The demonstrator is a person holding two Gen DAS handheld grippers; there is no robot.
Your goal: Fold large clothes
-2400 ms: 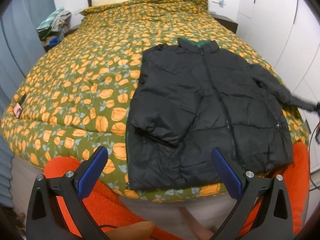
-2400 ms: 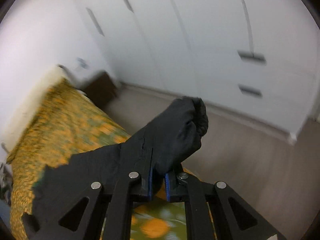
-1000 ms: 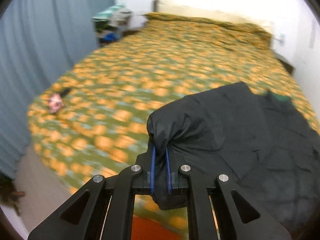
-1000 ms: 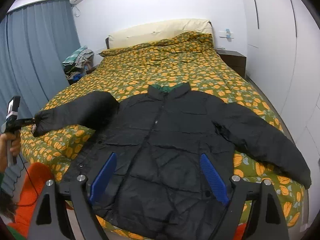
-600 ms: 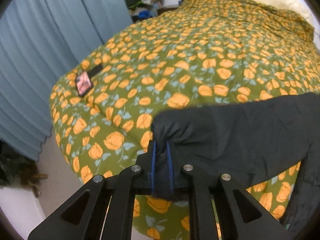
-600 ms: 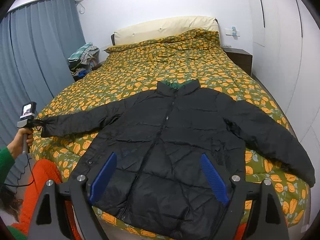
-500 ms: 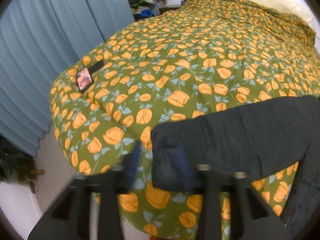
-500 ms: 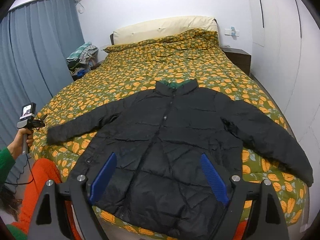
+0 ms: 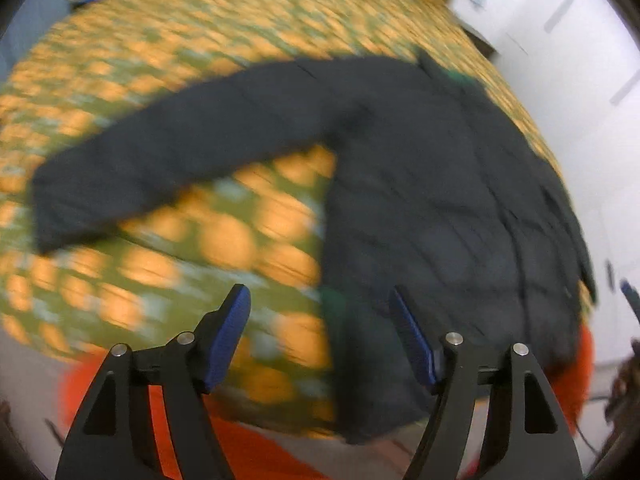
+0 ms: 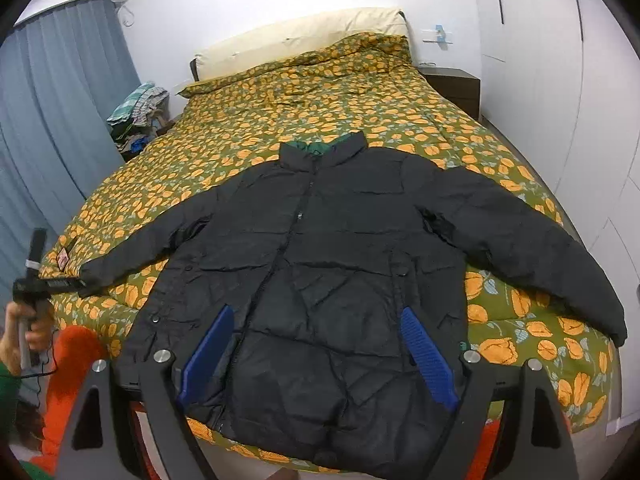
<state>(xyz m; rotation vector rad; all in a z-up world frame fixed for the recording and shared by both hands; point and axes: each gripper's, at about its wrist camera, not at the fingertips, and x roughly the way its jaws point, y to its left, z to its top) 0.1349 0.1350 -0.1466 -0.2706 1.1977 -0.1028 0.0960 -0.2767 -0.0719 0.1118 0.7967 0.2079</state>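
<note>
Left gripper (image 9: 320,312) jaws opening, blue pads wide apart, nothing between them, hovering over jacket hem at bed's foot edge; view blurring. Right gripper (image 10: 316,344) jaws standing wide, released, gripping nothing, hanging above jacket's lower front. Black puffer jacket (image 10: 320,272) lying face up on bed's floral duvet (image 10: 304,92), zipped, green collar lining showing, both sleeves spreading outward, hem at bed's foot edge. Left hand (image 10: 30,332) showing beside bed's foot corner, near sleeve cuff.

Left wrist view motion-blurred; jacket (image 9: 420,200) seams unreadable
</note>
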